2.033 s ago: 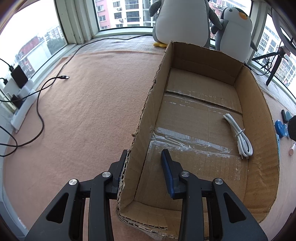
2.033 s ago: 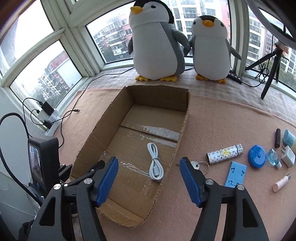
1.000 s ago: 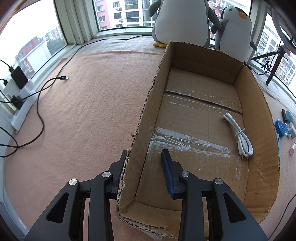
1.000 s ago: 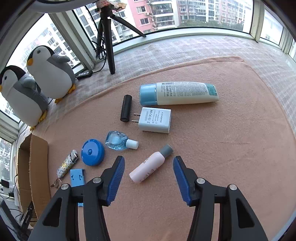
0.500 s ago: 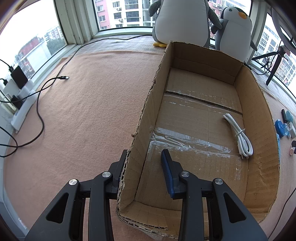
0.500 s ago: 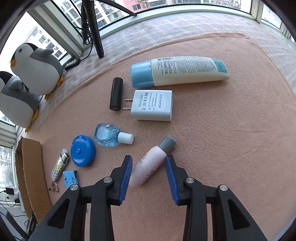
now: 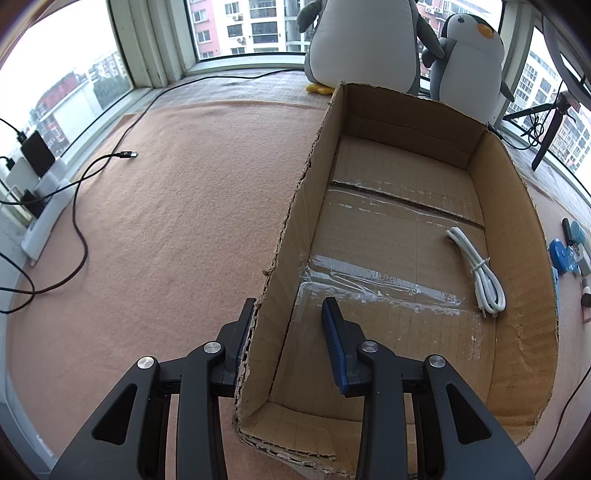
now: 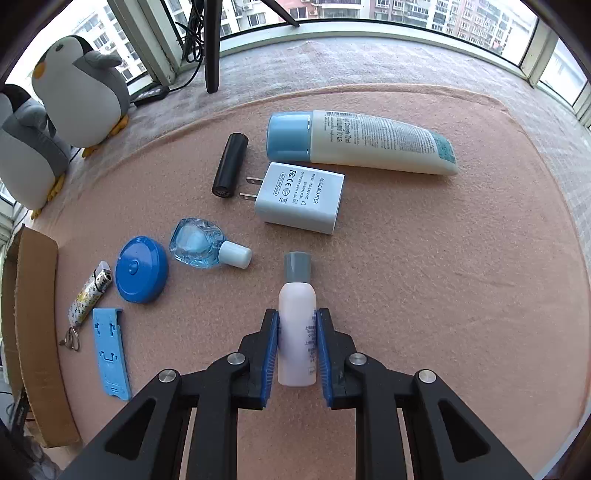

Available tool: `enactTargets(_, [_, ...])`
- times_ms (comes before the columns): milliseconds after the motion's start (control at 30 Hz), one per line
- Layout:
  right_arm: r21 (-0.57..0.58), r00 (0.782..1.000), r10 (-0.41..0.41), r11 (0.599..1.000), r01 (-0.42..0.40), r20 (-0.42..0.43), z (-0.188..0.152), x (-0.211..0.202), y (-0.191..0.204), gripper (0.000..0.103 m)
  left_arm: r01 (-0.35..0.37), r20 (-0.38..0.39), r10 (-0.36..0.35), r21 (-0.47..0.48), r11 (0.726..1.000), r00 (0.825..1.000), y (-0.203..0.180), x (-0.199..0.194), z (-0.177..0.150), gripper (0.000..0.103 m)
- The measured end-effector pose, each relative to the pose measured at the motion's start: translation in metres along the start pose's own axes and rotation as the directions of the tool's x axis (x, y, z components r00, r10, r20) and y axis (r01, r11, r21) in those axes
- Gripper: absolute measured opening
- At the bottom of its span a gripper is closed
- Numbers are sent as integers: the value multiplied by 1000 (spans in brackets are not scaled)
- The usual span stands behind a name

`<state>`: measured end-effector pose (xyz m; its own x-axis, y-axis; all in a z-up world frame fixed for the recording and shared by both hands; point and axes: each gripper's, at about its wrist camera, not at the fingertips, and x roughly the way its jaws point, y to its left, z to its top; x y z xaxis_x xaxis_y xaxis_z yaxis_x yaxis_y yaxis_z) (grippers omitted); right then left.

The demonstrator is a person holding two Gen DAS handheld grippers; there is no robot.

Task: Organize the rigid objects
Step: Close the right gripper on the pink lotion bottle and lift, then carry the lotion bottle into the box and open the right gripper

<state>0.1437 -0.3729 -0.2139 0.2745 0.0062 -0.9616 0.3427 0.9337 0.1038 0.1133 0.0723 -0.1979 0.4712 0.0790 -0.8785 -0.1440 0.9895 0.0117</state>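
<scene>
Now mid-pick: my right hand-held gripper pinching small white bottle, lying on tabletop. My left hand-held gripper spread, straddling cardboard box wall without clamping it. Next, I judge: lift, carry to box, release beside white cable.

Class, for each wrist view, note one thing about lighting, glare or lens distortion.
Left wrist view: daylight glares off the clear tape on the cardboard box floor. Right wrist view: fisheye bends the window frame; soft light, faint shadows under the white bottle.
</scene>
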Motion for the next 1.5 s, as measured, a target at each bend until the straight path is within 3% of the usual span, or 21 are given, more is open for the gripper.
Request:
enactTargets(200, [-24,997,46,999,-45,54,-13,-22,9,18,-1,1,1,-3,1000,1000,-1,0,0,33])
enactTargets(400, [-124,982,137,985,-121,130,-21,-64,53,18,-1,2,1,-2,1000,1000,-2,0,0,33])
enactTargets(733, [-351,932,317,905,-242,177,-47,-122,155,18,1,2,-1,-6,1000,1000,-1,0,0,33])
enactTargets(1067, [-489,901,427,805,-336,82,-76,-124,234,18,4,3,-4,-14,1000,1000,-1,0,0,33])
enactTargets(1300, [-525,895,445,767,-368,23,-93,-113,262,18,4,3,-4,-13,1000,1000,0,0,0,33])
enactTargets(1500, [-530,896,444,758,-379,-5,-100,-101,275,18,4,3,-4,-14,1000,1000,-1,-1,0,33])
